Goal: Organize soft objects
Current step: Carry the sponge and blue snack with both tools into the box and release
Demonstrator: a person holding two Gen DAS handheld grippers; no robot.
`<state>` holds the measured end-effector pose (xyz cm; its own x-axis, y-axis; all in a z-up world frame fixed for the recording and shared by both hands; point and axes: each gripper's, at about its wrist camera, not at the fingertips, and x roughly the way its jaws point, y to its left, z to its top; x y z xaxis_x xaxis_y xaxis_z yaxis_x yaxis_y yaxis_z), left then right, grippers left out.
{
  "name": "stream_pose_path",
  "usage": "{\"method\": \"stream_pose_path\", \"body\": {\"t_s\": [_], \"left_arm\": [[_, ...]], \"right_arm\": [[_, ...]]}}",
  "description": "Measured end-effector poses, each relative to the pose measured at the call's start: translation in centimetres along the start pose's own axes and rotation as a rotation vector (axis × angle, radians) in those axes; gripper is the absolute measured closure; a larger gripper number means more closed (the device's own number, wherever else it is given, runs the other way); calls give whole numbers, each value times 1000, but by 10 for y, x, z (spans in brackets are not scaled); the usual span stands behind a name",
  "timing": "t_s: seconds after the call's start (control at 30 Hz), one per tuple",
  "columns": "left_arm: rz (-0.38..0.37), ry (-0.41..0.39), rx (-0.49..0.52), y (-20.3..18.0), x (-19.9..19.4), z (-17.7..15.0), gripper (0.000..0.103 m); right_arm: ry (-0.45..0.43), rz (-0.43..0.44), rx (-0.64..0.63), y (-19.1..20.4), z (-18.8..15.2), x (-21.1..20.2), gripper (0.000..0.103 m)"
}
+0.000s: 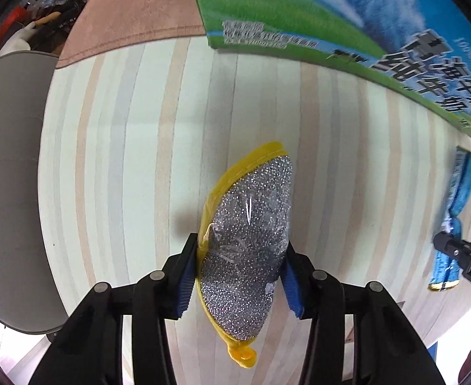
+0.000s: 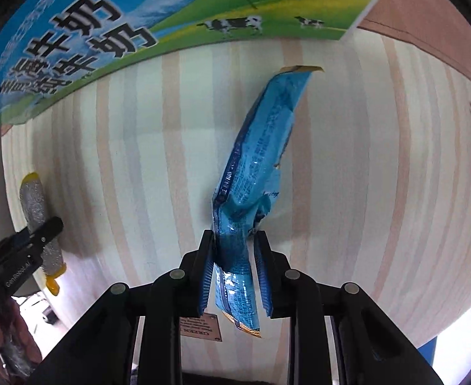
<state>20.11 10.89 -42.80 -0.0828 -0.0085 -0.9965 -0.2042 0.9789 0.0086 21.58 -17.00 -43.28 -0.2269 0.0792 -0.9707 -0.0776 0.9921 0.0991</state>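
Grippers both point down at a striped tabletop (image 1: 113, 147). Left gripper (image 1: 240, 276): blue pads pressed against both sides of a scouring pad (image 1: 251, 224), jaws narrowed onto it. No earlier view to compare. The pad is leaf-shaped, its face a glittery silver mesh, edged with yellow fabric binding, a yellow loop or tab at the near end. A clear plastic film shows creases and glare across the silver face. It stands on edge between the pads, its far tip reaching out over the table.

Right gripper (image 2: 233, 276): jaws nearly together, pinching a blue snack packet (image 2: 257, 147) near its lower end. The packet is long, flat and crinkled, glossy blue with fine print along a dark seam, a gold strip at each end. It bends and twists above the pads, upper end leaning away to the right.

From the left wrist view the packet and the right gripper's tip appear at the far right edge; from the right wrist view the scouring pad sits at the far left, well apart.

Beyond both items, a printed milk carton box (image 1: 331, 16) with green meadow, blue sky, cows and large dark characters lies at the table's far side.
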Motion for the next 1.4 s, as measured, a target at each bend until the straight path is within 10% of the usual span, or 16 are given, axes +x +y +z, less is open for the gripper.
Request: {"method": "stream_pose_path", "body": {"t_s": [0.33, 0.63, 0.97, 1.4], "left_arm": [[-179, -204, 75, -41, -137, -21, 60], [-232, -328, 136, -84, -237, 49, 59], [-116, -149, 85, -74, -172, 177, 59], [3, 87, 69, -68, -76, 217, 46]], "right_arm": [[-113, 195, -56, -13, -46, -89, 89], [-323, 223, -99, -10, -11, -231, 89], [-338, 22, -78, 27, 143, -241, 89], [-168, -193, -93, 41, 227, -140, 87]]}}
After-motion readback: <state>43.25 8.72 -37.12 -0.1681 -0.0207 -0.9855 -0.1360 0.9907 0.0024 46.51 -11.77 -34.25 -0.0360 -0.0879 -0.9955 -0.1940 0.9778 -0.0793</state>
